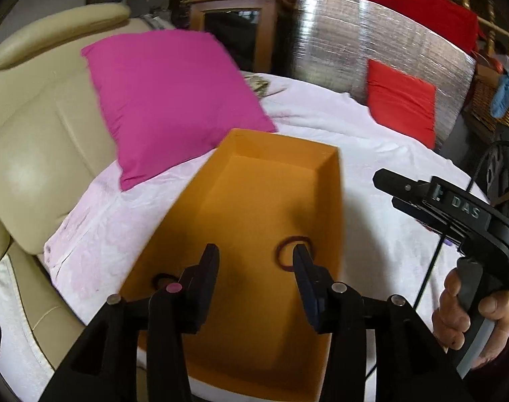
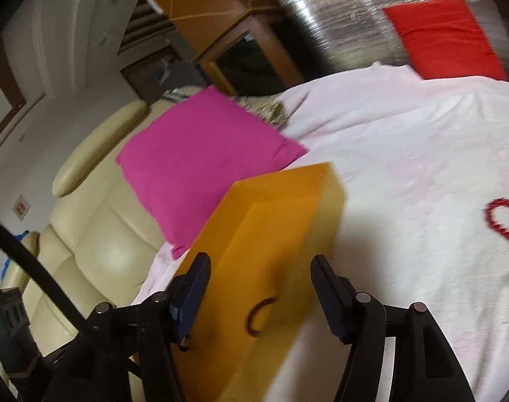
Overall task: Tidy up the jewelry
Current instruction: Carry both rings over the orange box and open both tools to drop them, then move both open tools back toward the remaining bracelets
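Both the left claw [image 1: 256,258] and right claw [image 2: 259,268] hang released over the orange box [image 1: 254,201] holding two dark bracelets [image 1: 293,253], so careless reaching for the red beaded bracelet [image 2: 504,219] on the bed [image 2: 405,134] could tip the box.

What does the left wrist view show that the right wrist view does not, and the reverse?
Only the left wrist view shows the right gripper from outside, with the hand on its handle, and the far inside of the orange box. Only the right wrist view shows a red beaded bracelet lying on the white sheet, outside the box. Both show the box with a dark ring-shaped piece inside, the pink pillow, the red pillow and the cream sofa.
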The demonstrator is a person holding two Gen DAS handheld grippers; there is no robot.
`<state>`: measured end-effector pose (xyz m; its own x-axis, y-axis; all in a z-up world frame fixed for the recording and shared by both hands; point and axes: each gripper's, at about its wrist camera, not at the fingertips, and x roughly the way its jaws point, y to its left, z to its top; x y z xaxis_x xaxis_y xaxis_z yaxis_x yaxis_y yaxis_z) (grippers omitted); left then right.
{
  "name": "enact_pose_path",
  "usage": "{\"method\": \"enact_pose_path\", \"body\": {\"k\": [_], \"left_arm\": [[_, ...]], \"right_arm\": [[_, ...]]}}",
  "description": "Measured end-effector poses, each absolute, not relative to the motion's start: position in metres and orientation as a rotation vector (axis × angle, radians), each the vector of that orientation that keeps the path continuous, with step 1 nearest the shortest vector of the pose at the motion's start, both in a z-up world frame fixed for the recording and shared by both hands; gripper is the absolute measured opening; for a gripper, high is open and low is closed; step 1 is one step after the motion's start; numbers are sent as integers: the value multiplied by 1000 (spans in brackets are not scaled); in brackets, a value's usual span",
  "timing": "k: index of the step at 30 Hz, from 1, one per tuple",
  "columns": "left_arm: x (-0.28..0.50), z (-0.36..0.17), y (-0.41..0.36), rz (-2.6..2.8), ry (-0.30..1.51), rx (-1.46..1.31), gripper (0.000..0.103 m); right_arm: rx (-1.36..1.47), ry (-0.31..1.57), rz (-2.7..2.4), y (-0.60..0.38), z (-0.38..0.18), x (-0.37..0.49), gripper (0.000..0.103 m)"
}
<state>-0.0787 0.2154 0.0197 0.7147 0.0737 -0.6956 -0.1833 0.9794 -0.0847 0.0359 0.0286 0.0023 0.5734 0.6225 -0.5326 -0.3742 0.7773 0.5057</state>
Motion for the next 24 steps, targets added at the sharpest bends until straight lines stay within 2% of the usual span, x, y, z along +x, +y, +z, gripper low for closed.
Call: {"method": "enact_pose_path", "body": {"k": [3, 14, 24], "left_arm": [[-74, 25, 186, 106, 753, -103, 57], [-49, 38, 61, -57, 728, 86, 61], [1, 2, -33, -189, 784, 140, 61]], "right_arm": [[388, 760, 544, 0, 6, 38, 66], [434, 707, 359, -135, 34, 22, 63], [518, 714, 128, -287, 23, 8, 63]]}}
